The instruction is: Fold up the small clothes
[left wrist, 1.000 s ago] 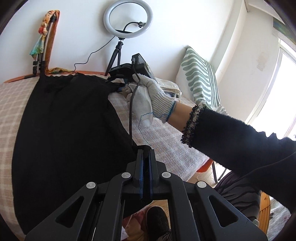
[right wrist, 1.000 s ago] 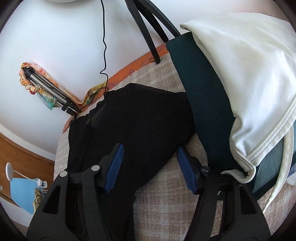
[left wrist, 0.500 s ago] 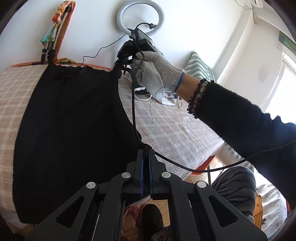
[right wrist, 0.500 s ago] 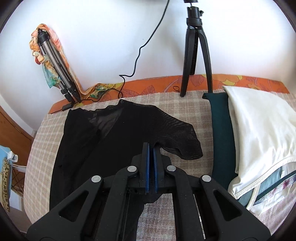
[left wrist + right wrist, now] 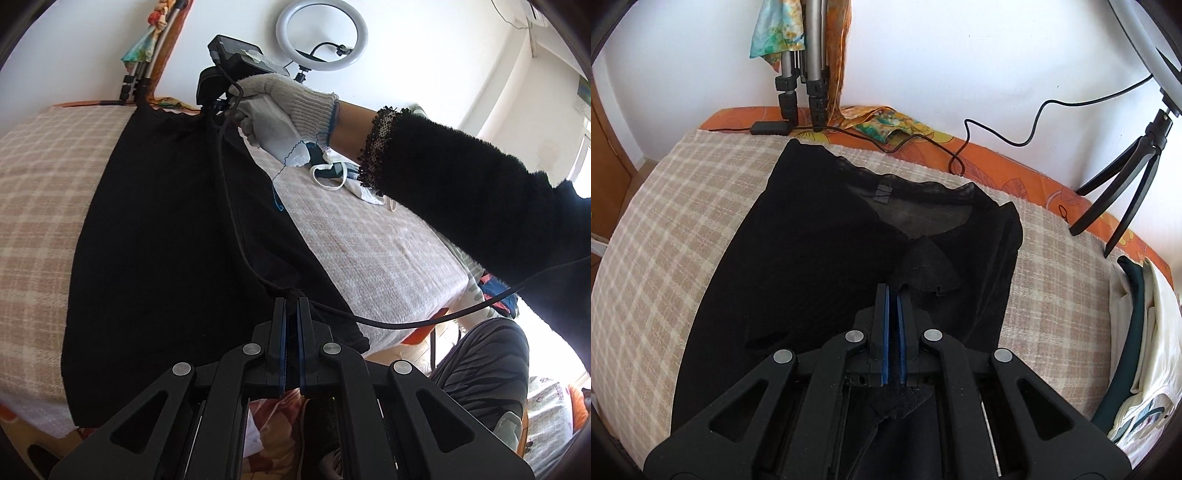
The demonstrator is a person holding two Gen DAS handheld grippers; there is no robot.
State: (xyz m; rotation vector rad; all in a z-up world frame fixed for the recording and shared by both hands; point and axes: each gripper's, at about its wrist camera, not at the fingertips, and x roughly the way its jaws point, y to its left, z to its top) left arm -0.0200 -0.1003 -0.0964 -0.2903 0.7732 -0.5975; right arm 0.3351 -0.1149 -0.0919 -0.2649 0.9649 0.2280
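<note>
The black garment lies spread on the checked bed cover, its long axis running from the near bed edge toward the wall, with the sheer neckline end nearest the wall. The right sleeve is drawn inward across the body, so a first fold looks under way.

Relative to the garment: the right hand-held gripper sits over its wall-side right part, jaws clenched on a pinch of the thin sleeve fabric, and is the nearer one to the fold being laid. The left hand-held gripper is at the garment's near hem corner, jaws clamped on dark cloth there. The gloved right hand hangs above the garment's far shoulder. To the garment's right lies a pile of white and green clothes; beyond its collar stand a tripod and a ring light.
</note>
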